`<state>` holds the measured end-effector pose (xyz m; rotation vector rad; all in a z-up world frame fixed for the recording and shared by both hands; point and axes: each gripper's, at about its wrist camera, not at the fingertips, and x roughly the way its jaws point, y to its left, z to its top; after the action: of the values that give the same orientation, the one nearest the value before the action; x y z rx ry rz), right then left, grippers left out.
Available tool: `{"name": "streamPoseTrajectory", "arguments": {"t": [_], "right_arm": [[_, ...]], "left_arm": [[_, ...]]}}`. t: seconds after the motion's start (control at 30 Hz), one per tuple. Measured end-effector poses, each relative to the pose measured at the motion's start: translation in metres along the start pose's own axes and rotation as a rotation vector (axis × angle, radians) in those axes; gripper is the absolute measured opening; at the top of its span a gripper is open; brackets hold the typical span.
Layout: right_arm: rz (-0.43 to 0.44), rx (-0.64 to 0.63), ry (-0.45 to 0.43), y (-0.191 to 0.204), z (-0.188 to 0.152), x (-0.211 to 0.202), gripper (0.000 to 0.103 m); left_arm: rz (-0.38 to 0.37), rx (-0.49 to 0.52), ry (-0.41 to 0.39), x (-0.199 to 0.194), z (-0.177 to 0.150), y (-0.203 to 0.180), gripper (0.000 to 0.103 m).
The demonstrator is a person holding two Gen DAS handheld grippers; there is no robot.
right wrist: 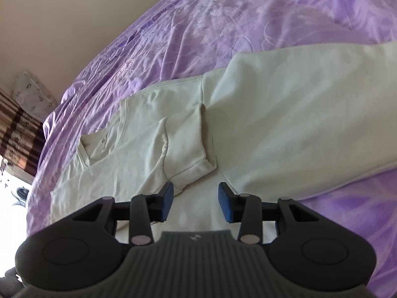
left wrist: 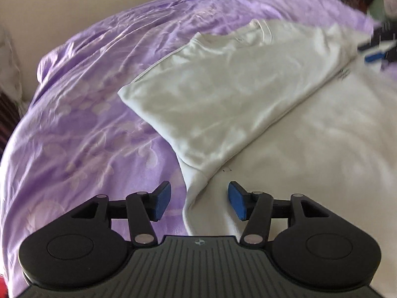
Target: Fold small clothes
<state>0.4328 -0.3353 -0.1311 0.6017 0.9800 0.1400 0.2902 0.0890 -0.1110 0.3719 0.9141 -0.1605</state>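
White T-shirt (left wrist: 223, 94): lies partly folded on the bed, just ahead of and below both my grippers, one side panel turned over the body, a sleeve (right wrist: 188, 144) near my right gripper (right wrist: 196, 202). Purple bedspread (left wrist: 86, 124): wrinkled, beneath it; beige wall (right wrist: 49, 24) behind. Left gripper (left wrist: 199, 202): jaws parted, empty, above the shirt's edge. Right gripper: jaws parted, gripping nothing.

no legible text, small dark print on white T-shirt (left wrist: 344, 74) unreadable
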Motion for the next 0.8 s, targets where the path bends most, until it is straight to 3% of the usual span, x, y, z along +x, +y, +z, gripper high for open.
{"name": "streamPoseTrajectory", "arguments": {"t": [0.1, 0.17, 0.23, 0.27, 0.3, 0.33, 0.37, 0.47, 0.57, 0.67, 0.8], "right_arm": [[0.015, 0.061, 0.001, -0.003, 0.002, 0.006, 0.042], [0.022, 0.114, 0.001, -0.008, 0.003, 0.011, 0.042], [0.034, 0.171, -0.008, -0.014, 0.006, 0.016, 0.040], [0.048, 0.205, -0.013, -0.017, 0.008, 0.019, 0.036], [0.064, 0.230, -0.015, -0.019, 0.009, 0.021, 0.016], [0.078, 0.239, -0.011, -0.020, 0.012, 0.024, 0.004], [0.081, 0.233, -0.010, -0.018, 0.015, 0.024, 0.000], [0.085, 0.157, -0.044, -0.001, 0.018, 0.012, 0.000], [0.002, 0.067, -0.027, 0.008, 0.013, 0.009, 0.000], [-0.045, 0.102, 0.015, -0.007, 0.004, 0.019, 0.000], [-0.042, 0.121, 0.017, -0.017, 0.001, 0.023, 0.000]], "left_arm": [[0.060, 0.003, -0.031, 0.008, 0.002, -0.006, 0.061], [0.093, -0.009, -0.037, 0.010, 0.004, -0.005, 0.041], [0.069, -0.032, -0.034, 0.009, 0.006, -0.001, 0.016], [0.060, -0.040, -0.042, 0.007, 0.005, 0.001, 0.012], [0.071, -0.044, -0.057, 0.003, 0.005, 0.002, 0.010], [0.083, -0.051, -0.074, -0.002, 0.004, 0.003, 0.009], [0.095, -0.063, -0.085, -0.007, 0.003, 0.005, 0.009], [0.102, -0.097, -0.078, -0.013, -0.002, 0.012, 0.008], [0.087, -0.095, -0.018, 0.000, -0.010, 0.011, 0.008], [0.076, -0.114, 0.004, 0.007, -0.014, 0.012, 0.008], [0.014, -0.179, 0.052, 0.005, -0.016, 0.029, 0.016]]}}
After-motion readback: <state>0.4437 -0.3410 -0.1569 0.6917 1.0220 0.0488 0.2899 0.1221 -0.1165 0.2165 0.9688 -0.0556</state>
